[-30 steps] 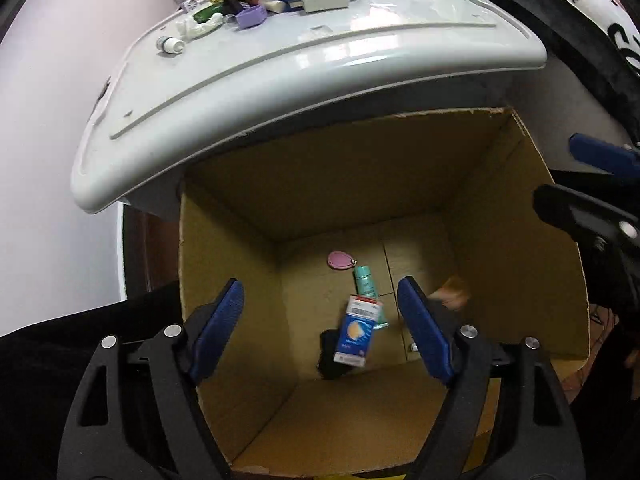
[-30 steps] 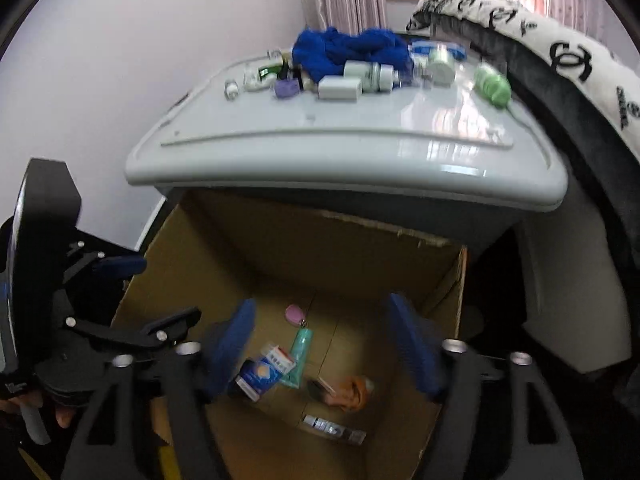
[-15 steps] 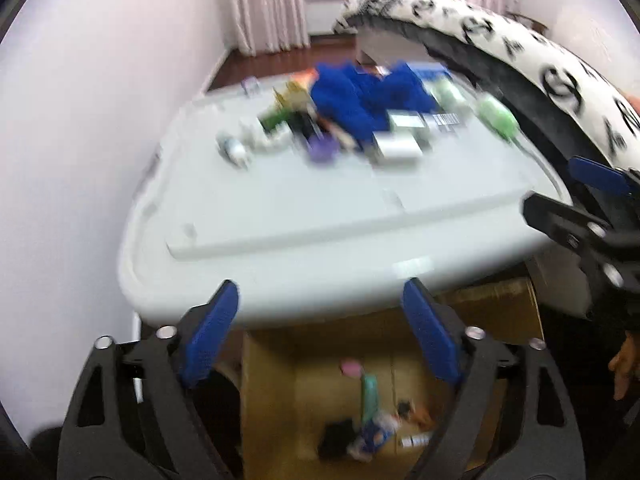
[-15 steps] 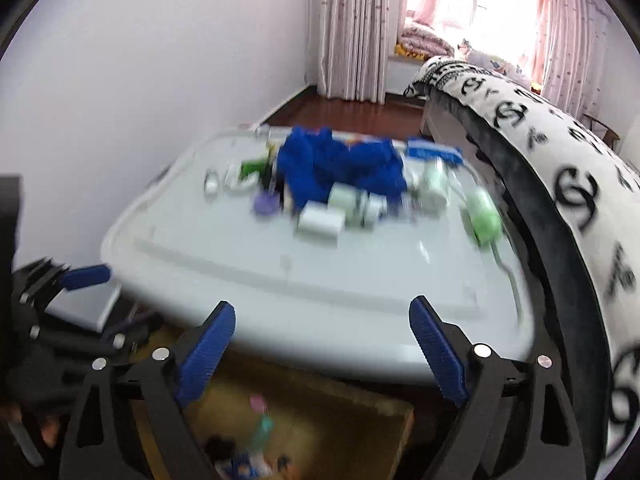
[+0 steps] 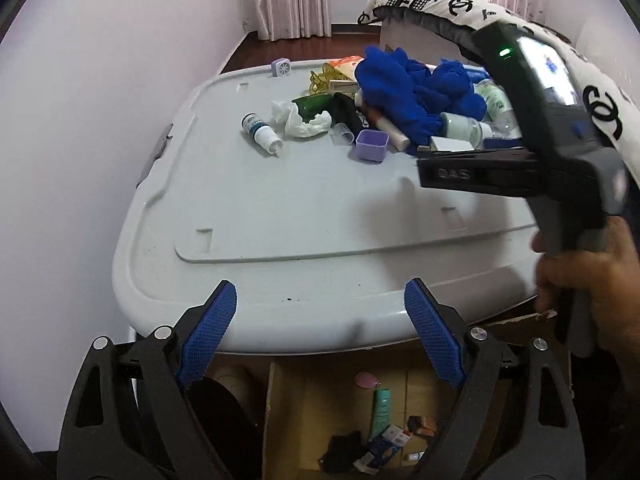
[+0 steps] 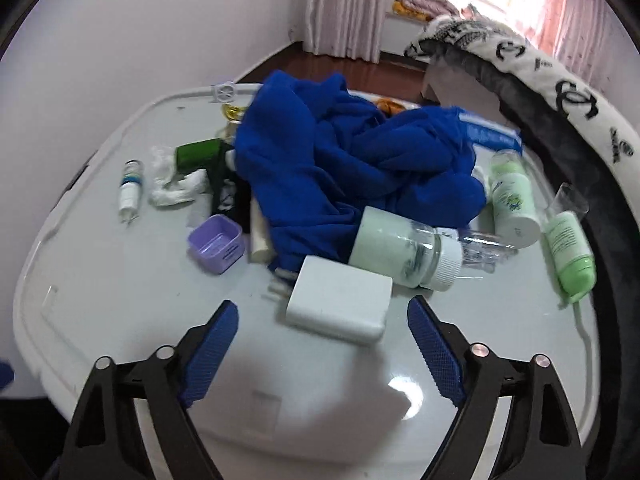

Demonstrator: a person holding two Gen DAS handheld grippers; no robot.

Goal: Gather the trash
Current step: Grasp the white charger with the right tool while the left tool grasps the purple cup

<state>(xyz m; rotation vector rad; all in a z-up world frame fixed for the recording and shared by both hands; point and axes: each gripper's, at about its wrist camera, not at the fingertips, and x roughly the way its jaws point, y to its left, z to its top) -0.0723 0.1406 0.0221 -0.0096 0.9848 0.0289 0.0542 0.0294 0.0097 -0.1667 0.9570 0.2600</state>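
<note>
A pale grey plastic storage-bin lid [image 5: 312, 200] serves as a tabletop, cluttered along its far half. The left gripper [image 5: 320, 344] hovers over the lid's near edge with its blue-padded jaws spread wide and nothing between them. Below that edge, an open cardboard box [image 5: 280, 420] sits on the floor; inside lie a pink oval tag [image 5: 366, 381], a teal tube [image 5: 381, 408], a small blue and white carton [image 5: 386, 446] and a black scrap [image 5: 340, 452]. The right gripper [image 6: 322, 340] is held over the lid's near right part, jaws also spread wide and empty, with a white power adapter [image 6: 340, 300] lying flat just beyond its tips. Touching the adapter's far side is a clear jar with a white cap [image 6: 404, 252], on its side. A crumpled blue cloth [image 6: 348, 160] is heaped in the middle of the clutter. To its left are a lilac plastic cup [image 6: 216, 243], a wad of white tissue [image 6: 172, 184], a dark green box [image 6: 198, 156] and a small white bottle with a blue band [image 6: 130, 188] lying on its side. To the right of the cloth lie two pale green bottles [image 6: 512, 200] and [image 6: 570, 252], both on their sides. In the left wrist view, the person's right hand [image 5: 588, 280] grips the black handle of the right gripper at the right edge. A bed with a black and white logo blanket [image 6: 560, 80] stands along the right.
</note>
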